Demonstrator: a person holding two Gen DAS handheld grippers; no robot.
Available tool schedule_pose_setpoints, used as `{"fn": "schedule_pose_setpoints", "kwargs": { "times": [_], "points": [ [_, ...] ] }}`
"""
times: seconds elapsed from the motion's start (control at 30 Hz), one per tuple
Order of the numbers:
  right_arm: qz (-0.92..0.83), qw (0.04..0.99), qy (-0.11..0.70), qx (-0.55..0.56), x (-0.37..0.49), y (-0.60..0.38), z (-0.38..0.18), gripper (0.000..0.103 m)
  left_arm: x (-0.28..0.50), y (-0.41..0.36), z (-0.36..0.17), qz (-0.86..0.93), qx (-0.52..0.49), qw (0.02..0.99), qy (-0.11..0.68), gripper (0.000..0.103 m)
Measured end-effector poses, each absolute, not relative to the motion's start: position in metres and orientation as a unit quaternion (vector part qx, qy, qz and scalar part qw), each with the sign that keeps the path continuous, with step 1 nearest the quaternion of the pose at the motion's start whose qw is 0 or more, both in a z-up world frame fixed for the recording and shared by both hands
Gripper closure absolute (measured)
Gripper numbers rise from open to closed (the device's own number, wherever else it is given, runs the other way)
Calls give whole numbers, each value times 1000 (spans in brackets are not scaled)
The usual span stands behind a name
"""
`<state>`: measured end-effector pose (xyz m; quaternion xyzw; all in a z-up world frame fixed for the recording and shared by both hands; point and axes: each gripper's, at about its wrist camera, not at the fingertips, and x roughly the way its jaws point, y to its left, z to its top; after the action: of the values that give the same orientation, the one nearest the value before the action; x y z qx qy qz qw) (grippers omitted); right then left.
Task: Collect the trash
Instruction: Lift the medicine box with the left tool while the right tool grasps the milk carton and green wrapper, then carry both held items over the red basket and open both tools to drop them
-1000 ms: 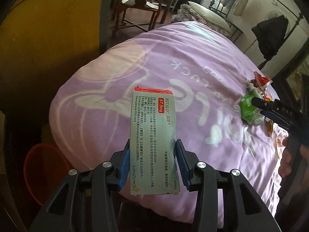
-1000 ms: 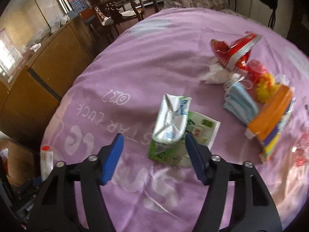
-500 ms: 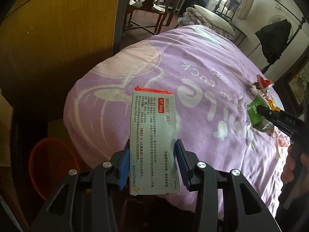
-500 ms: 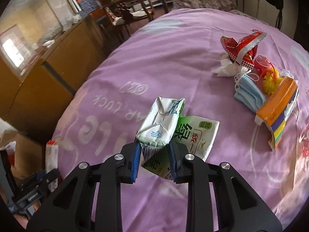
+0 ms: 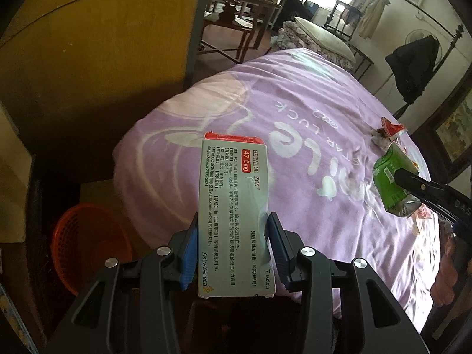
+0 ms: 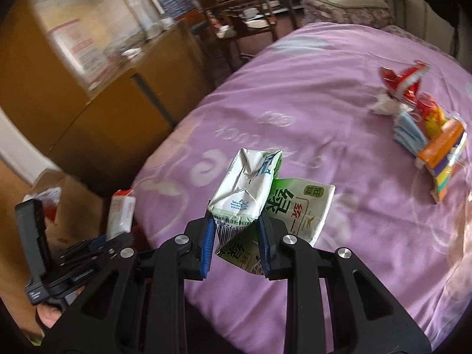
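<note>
Keep both grips tight: the left gripper (image 5: 231,249) pinches the flat grey medicine box (image 5: 234,215), the right gripper (image 6: 236,243) pinches the crushed green-and-white drink cartons (image 6: 250,191) above the purple bed (image 6: 324,94), so carry them over the round orange basket (image 5: 88,244).

Both tongs (image 5: 233,253) (image 6: 236,242) have black angular frames, silver round screws and ribbed blue pads (image 5: 188,253).

Purple bedspread (image 5: 309,112); wooden cabinet (image 5: 97,53); chairs (image 5: 236,20) behind

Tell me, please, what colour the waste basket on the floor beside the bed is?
The waste basket is orange with a mesh wall; the left wrist view shows it best.
</note>
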<state>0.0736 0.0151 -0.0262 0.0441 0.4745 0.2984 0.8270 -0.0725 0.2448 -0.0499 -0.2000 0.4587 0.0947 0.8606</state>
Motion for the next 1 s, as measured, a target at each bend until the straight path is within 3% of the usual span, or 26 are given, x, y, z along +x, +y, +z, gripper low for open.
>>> {"fn": "schedule_pose_setpoints", "kwargs": {
  "times": [0.4,0.6,1.0],
  "points": [
    [427,768,476,-37,8,137,-18,76,-134,310,-65,173,-229,839,462,59],
    [500,709,490,-79,-28,209,-28,76,-166,360,-102,229,-256,806,483,59],
    [517,609,584,-142,-51,330,-125,76,-187,423,-197,276,-292,735,547,59]
  ]
}}
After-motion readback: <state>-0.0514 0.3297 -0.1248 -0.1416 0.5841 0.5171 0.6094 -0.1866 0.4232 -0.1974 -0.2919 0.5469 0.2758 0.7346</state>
